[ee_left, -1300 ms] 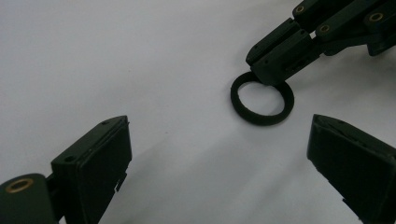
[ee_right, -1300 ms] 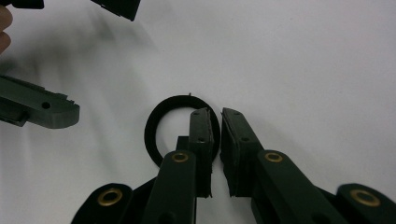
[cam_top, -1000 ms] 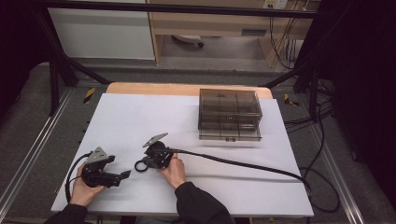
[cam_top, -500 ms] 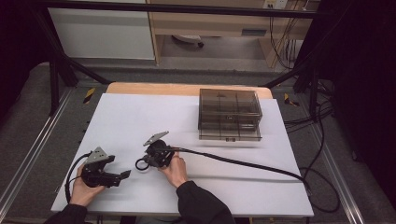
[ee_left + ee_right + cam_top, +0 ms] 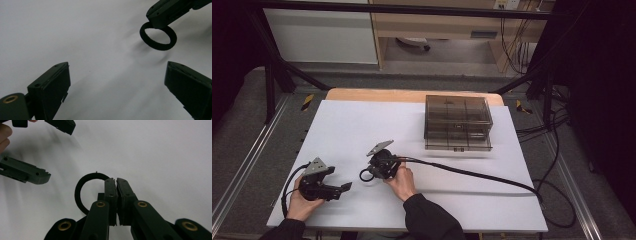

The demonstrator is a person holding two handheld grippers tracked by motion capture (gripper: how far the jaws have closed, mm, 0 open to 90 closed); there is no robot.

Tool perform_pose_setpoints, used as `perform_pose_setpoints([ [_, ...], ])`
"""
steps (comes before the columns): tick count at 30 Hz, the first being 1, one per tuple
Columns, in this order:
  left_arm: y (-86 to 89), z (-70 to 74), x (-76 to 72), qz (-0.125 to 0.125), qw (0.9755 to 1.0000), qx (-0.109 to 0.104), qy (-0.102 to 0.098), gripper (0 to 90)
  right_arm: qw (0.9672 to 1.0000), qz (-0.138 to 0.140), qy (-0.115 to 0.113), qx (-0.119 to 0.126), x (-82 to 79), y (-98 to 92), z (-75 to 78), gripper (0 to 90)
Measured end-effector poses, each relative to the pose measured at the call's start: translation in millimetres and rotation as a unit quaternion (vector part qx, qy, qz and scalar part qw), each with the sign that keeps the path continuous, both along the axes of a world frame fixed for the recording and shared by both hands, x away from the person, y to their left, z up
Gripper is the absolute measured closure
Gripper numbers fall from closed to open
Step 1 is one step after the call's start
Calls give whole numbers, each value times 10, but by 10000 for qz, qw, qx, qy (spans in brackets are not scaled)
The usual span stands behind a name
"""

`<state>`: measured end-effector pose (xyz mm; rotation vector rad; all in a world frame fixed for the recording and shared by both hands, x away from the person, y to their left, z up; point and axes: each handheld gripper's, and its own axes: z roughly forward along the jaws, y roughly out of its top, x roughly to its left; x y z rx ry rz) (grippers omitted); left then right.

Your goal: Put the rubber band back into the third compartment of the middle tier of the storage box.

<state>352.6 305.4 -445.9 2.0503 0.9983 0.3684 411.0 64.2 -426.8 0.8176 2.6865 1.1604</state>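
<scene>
A black rubber ring (image 5: 80, 187) hangs from my right gripper (image 5: 116, 181), whose jaws are shut on its band just above the white tabletop. From above, that gripper (image 5: 373, 172) sits near the table's middle front, with the ring (image 5: 366, 175) sticking out to its left. My left gripper (image 5: 339, 179) rests at the front left, pointing right toward the ring, its jaws wide open and nothing between them. In the left gripper view the open gripper (image 5: 117, 72) faces the ring (image 5: 156, 47) and the right gripper's tip (image 5: 170, 10) at the upper right, still apart from them.
A smoky clear plastic drawer box (image 5: 457, 122) stands at the back right of the white table (image 5: 362, 125). The right gripper's black cable (image 5: 472, 175) runs across the table to its right edge. Metal rails flank the table on both sides.
</scene>
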Motion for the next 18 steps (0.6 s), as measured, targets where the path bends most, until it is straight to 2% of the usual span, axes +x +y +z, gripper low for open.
perform_pose_setpoints([
  [7, 1, 1, 0, -3, 10000, -3, -4, 63, 10000, -15, -54, 40, -9, -83, 59, 876],
  [18, -5, 0, -1, -2, 10000, 4, 1, 63, 9999, -135, -65, 50, -8, -317, 130, 876],
])
